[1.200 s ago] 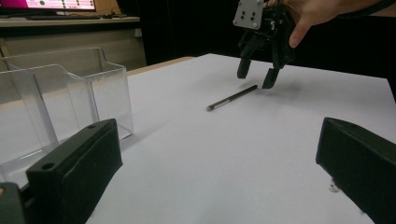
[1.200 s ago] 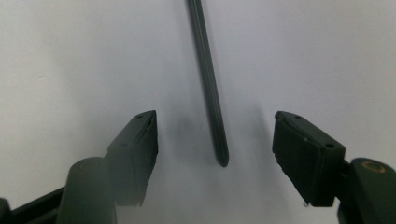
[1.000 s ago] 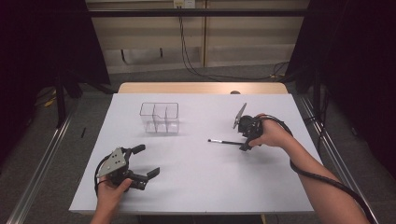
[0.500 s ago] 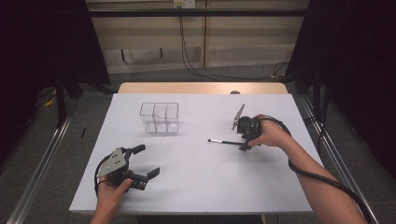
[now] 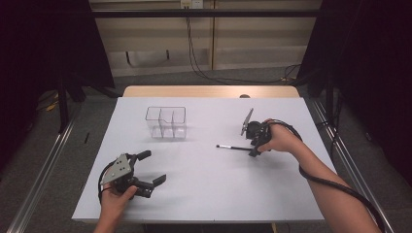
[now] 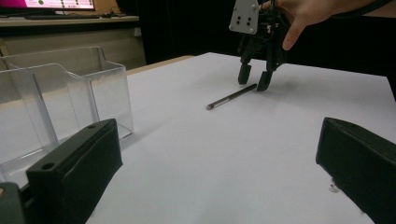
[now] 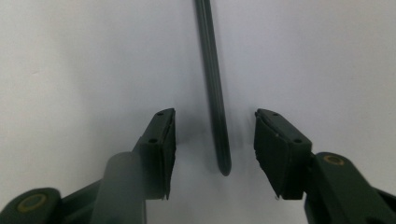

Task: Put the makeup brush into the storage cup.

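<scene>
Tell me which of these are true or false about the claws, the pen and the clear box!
1. The thin black pen lies flat on the white table. True.
2. The right claw squeezes the pen. False: its jaws have been closing, but gaps remain on both sides.
3. The clear plastic divided box holds the pen. False: the pen lies outside it.
4. The left claw is open and holds nothing. True.

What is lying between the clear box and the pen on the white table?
Nothing. In the high view, the stretch between the clear box and the pen is bare white table; the left gripper view shows the same.
</scene>
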`<move>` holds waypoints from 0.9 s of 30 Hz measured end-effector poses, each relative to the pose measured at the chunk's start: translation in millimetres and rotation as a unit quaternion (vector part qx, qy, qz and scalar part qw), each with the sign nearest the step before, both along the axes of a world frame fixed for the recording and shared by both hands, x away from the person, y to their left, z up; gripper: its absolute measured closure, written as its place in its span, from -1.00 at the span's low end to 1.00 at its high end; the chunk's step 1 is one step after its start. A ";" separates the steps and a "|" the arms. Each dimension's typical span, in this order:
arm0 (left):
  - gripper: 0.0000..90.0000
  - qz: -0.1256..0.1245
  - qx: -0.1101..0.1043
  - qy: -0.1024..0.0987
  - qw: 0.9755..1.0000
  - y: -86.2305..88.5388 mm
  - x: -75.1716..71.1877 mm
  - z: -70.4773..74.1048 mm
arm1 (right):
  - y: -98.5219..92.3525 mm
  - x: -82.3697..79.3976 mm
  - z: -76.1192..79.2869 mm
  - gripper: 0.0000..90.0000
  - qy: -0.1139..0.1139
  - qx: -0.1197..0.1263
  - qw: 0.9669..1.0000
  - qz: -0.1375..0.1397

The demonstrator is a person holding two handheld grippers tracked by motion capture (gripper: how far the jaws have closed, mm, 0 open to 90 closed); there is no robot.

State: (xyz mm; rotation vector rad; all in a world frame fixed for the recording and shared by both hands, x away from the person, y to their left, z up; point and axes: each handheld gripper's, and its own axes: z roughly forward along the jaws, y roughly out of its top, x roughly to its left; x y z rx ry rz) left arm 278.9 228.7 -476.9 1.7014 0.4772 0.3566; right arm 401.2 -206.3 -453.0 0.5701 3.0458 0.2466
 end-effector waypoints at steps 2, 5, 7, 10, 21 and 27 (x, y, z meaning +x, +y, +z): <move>-1.00 -0.001 -0.003 0.003 1.000 -0.4 -0.1 -0.4 | 0.8 -0.3 -1.4 0.12 0.002 -0.002 1.000 0.005; -1.00 -0.002 -0.001 0.005 1.000 -0.4 -0.1 -0.8 | 0.8 -0.2 -1.6 0.27 0.009 0.002 1.000 0.006; -1.00 -0.003 0.000 0.005 1.000 -0.4 -0.1 -0.8 | 0.7 -0.6 -1.5 0.32 0.016 0.004 1.000 0.008; -1.00 -0.004 0.000 0.004 1.000 -0.9 -0.1 -0.7 | 0.8 -0.6 -1.3 0.39 0.019 0.006 1.000 0.009; -1.00 -0.006 0.002 0.003 1.000 -1.3 -0.1 -0.7 | 2.3 -3.0 -0.5 0.67 0.025 0.004 1.000 0.010; -1.00 -0.007 0.002 0.004 1.000 -1.7 -0.3 -0.6 | 5.3 -4.1 -0.3 0.80 0.028 -0.004 1.000 0.008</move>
